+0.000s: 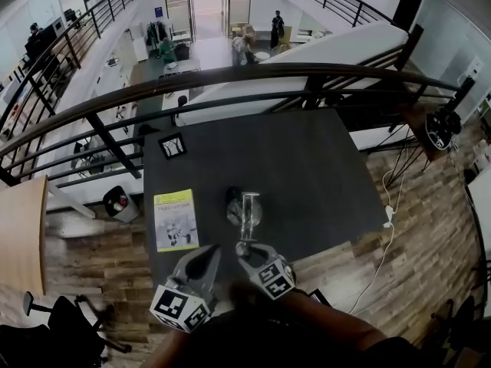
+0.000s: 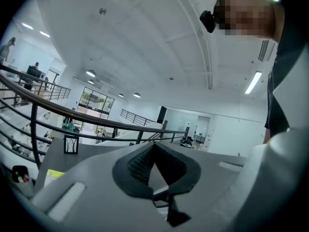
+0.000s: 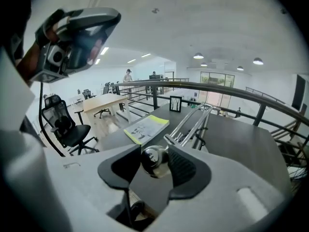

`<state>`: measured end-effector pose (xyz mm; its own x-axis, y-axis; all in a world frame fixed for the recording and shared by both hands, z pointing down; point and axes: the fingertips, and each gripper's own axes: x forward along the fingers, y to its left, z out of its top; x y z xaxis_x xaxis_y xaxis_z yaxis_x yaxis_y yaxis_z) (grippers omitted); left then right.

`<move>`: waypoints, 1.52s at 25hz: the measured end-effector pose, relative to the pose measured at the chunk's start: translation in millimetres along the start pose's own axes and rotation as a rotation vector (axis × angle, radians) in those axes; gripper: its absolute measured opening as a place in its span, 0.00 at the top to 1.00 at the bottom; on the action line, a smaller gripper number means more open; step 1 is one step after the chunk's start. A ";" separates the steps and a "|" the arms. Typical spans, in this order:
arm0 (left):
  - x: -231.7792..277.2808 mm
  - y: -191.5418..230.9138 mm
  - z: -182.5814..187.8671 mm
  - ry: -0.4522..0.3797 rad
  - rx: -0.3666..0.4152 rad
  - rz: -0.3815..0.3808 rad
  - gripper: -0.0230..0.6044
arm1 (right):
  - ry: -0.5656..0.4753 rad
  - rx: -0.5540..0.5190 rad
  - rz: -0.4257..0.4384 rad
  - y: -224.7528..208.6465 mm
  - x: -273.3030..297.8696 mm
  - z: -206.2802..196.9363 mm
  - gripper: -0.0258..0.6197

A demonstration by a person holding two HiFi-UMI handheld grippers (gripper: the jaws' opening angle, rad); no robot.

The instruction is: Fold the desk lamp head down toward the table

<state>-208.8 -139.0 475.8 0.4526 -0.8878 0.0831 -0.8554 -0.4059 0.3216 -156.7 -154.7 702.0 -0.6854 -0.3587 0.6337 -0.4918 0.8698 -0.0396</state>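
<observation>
Lamp head: the desk lamp's rounded metal lamp head (image 3: pixel 152 161) is seen between the jaws of the right gripper (image 3: pixel 154 154), at their tips.
Right gripper: its jaws are held wide about the head; no firm pinch is shown.
Left gripper: the left gripper (image 2: pixel 153 146) is closed on nothing, just beside the right one.
Done: the head is judged reached only.
Left: the grip and the whole fold toward the table (image 1: pixel 307 167); the lamp arm (image 3: pixel 193 121) is seen raised ahead of the jaws.
</observation>
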 end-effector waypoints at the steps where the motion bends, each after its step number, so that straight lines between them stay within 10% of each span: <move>1: -0.6 0.7 0.6 0.000 0.000 0.003 0.96 | 0.011 -0.011 -0.005 -0.8 4.7 -4.7 0.68; 38: -1.9 -13.1 2.4 -0.008 -0.002 -0.042 0.96 | 0.039 -0.076 -0.055 -18.2 44.8 -30.8 0.69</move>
<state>-199.0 -132.5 469.2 0.4858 -0.8719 0.0617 -0.8353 -0.4424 0.3264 -161.9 -176.1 754.9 -0.6363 -0.3942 0.6631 -0.4845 0.8731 0.0540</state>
